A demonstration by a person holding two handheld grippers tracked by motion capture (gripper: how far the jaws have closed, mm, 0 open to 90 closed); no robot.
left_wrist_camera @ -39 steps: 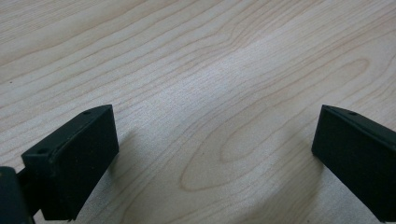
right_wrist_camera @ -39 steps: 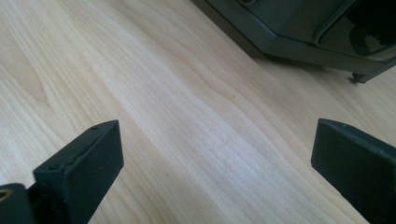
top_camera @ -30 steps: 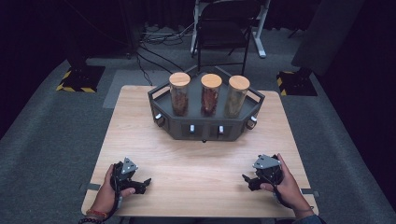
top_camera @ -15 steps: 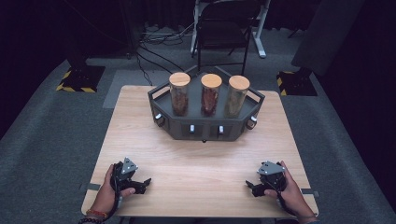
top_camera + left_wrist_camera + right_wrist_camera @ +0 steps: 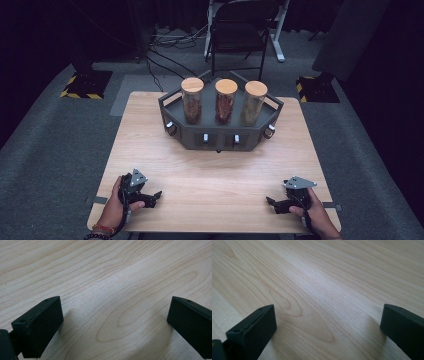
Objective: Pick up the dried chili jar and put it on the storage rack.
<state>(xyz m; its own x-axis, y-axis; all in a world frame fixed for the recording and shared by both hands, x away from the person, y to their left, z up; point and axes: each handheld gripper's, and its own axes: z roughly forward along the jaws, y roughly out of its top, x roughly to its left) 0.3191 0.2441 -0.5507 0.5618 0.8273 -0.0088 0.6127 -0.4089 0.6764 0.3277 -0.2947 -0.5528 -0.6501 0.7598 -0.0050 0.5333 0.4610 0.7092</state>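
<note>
Three glass jars with wooden lids (image 5: 225, 101) stand upright in a row on a dark grey angular stand (image 5: 220, 139) at the back of the wooden table (image 5: 215, 170). My left gripper (image 5: 152, 197) rests near the front left edge, open, with bare wood between its fingers (image 5: 37, 325). My right gripper (image 5: 272, 204) lies near the front right edge. Its jaws have just been opening and stand wide, with nothing between the fingers (image 5: 252, 330) but tabletop. Both grippers point toward the table's middle, far from the jars.
A dark chair (image 5: 240, 30) stands behind the table, with cables (image 5: 170, 42) on the carpet beside it. Yellow-and-black striped bases sit on the floor at the back left (image 5: 80, 85) and back right (image 5: 315, 87). Bare wood lies between the grippers and the stand.
The right hand has drifted down toward the table's front right edge and settled on the wood. The left hand has stayed where it was.
</note>
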